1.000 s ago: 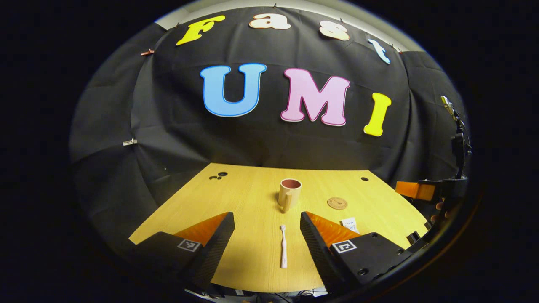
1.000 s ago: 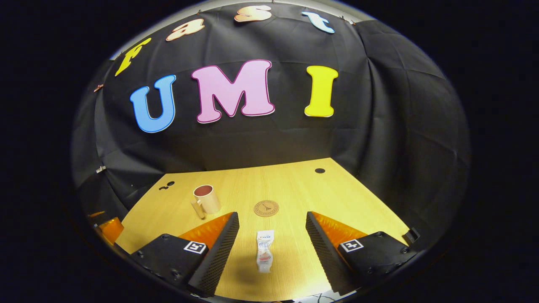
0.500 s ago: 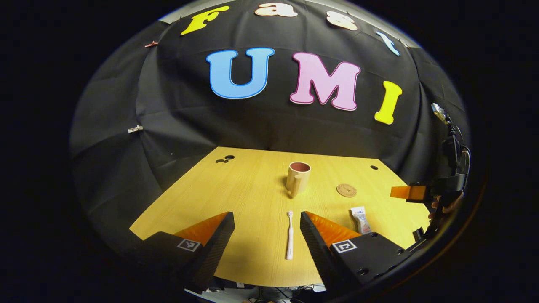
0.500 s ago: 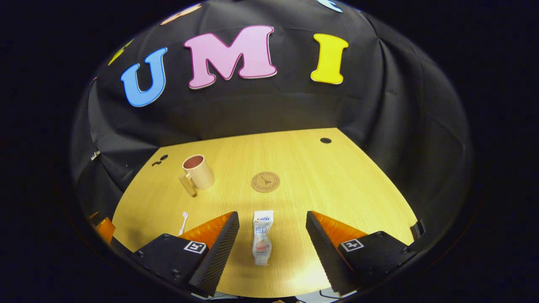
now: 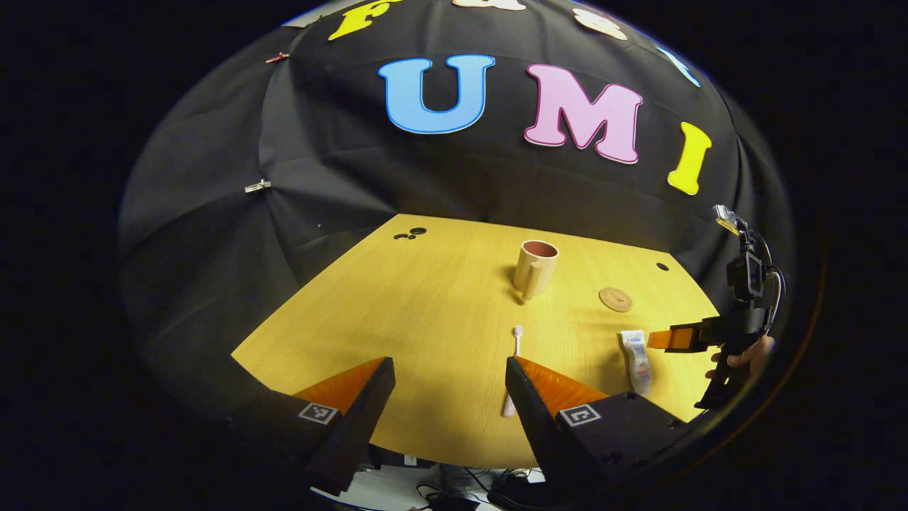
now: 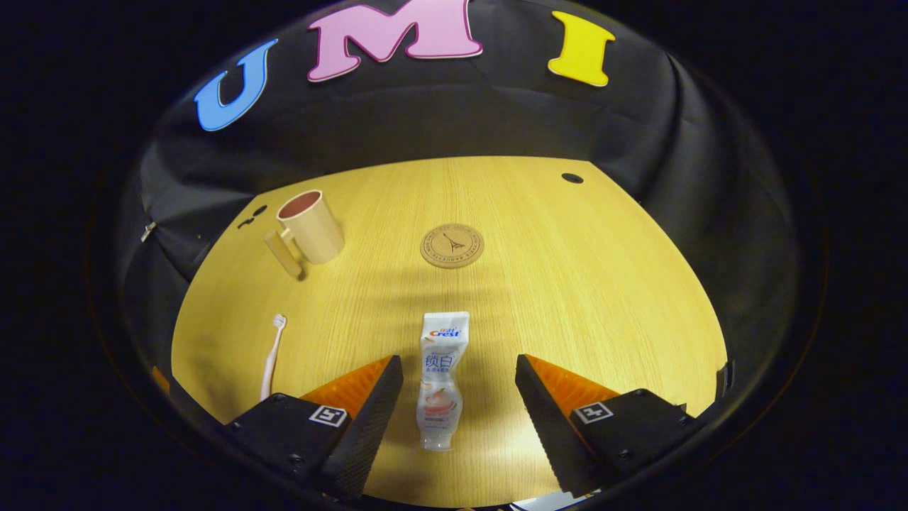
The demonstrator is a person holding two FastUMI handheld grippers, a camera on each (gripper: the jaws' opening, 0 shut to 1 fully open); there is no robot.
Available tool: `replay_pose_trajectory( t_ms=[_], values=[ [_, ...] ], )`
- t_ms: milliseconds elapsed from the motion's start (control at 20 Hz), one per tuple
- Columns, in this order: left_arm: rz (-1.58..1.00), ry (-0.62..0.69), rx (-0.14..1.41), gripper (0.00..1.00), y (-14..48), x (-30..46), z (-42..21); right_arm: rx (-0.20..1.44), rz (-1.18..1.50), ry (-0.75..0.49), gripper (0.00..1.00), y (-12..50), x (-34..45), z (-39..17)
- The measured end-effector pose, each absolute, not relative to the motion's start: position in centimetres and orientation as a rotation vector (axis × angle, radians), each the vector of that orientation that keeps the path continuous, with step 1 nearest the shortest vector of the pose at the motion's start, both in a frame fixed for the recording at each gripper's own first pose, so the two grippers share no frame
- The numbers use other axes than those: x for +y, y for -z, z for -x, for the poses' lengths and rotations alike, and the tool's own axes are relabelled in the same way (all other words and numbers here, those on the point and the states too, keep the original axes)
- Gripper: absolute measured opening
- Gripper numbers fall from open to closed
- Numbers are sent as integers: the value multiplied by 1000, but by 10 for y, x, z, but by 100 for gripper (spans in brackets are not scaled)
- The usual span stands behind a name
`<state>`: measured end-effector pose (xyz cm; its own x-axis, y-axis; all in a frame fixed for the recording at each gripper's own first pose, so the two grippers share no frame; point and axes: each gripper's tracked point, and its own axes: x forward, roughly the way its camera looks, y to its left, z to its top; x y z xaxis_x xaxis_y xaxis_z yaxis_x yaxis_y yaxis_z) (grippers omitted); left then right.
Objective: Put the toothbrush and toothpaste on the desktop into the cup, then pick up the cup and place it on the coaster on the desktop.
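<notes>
On the desk [image 6: 567, 284], both grippers are hovering with jaws spread, gripping nothing.
The right gripper [image 6: 457, 397] is straddling the toothpaste [image 6: 440, 376], lined up for a lengthwise pinch; the left gripper [image 5: 447, 397] is facing the toothbrush [image 5: 512, 369], lying just inside its right finger. The cup [image 6: 310, 227] is standing upright and empty, beside the bare coaster [image 6: 452, 245].

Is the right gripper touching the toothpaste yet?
Apart. In the right gripper view, the toothpaste lies flat on the desk between the open fingers of the right gripper, with bare desk showing on both sides of the tube.
</notes>
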<state>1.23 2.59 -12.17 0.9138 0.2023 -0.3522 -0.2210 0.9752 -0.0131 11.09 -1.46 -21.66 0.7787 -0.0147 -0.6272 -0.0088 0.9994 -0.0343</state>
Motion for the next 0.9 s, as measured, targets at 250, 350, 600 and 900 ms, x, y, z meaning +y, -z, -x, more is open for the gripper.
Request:
replay_pose_trajectory(
  t_ms=[250,350,600,900],
  values=[
    [36,-284,391,98,128,38,-10,784,76,0,99,257,-19,-116],
    [38,-304,390,98,127,40,-9,813,81,1,99,267,-19,-116],
    [64,-323,405,98,130,37,-8,840,104,-39,100,277,-7,-120],
    [51,-304,420,98,133,27,-12,836,103,-57,71,277,-6,-125]
  ],
)
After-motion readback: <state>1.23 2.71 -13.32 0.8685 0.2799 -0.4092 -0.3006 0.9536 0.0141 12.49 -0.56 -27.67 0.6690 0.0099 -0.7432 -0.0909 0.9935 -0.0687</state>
